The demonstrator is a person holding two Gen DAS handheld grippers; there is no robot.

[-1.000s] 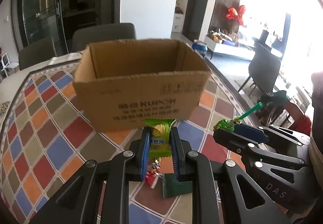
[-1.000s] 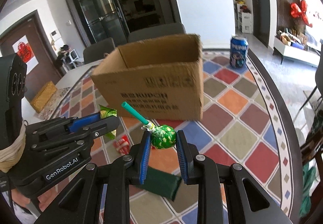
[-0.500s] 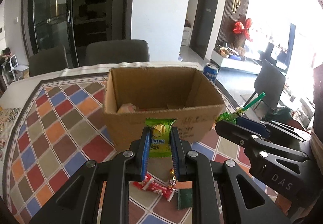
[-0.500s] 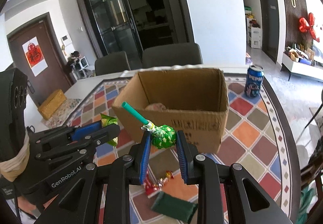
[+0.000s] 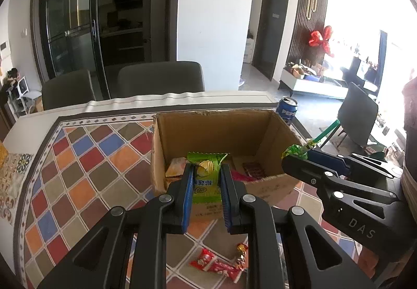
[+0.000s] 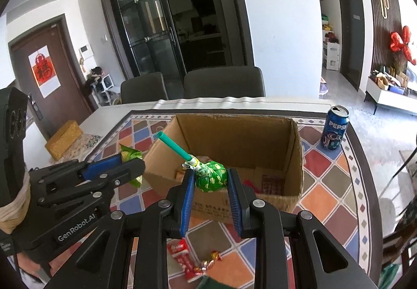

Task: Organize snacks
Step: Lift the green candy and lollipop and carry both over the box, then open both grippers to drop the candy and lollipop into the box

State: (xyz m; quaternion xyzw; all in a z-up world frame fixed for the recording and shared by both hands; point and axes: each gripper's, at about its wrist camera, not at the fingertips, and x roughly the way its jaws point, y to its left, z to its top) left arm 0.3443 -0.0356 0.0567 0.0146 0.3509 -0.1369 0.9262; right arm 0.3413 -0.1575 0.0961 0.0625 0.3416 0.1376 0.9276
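Note:
An open cardboard box (image 5: 276, 130) (image 6: 295, 148) stands on the patterned table with several snack packs inside. My left gripper (image 5: 207, 179) is shut on a green snack packet (image 5: 207, 174), held above the box's near wall. It also shows in the right wrist view (image 6: 122, 162). My right gripper (image 6: 211, 179) is shut on a green-wrapped lollipop (image 6: 209, 175) with a teal stick, above the box's near edge. It also shows in the left wrist view (image 5: 299, 156).
A red snack packet (image 5: 216, 266) (image 6: 182, 256) and a small wrapped candy (image 5: 241, 255) (image 6: 212, 257) lie on the table below the grippers. A dark green pack (image 6: 208, 282) lies beside them. A Pepsi can (image 6: 333, 129) stands right of the box. Grey chairs (image 5: 159, 79) stand behind the table.
Both grippers have risen and moved forward with their snacks. The box's inside now shows below them, and the loose snacks on the table lie farther beneath.

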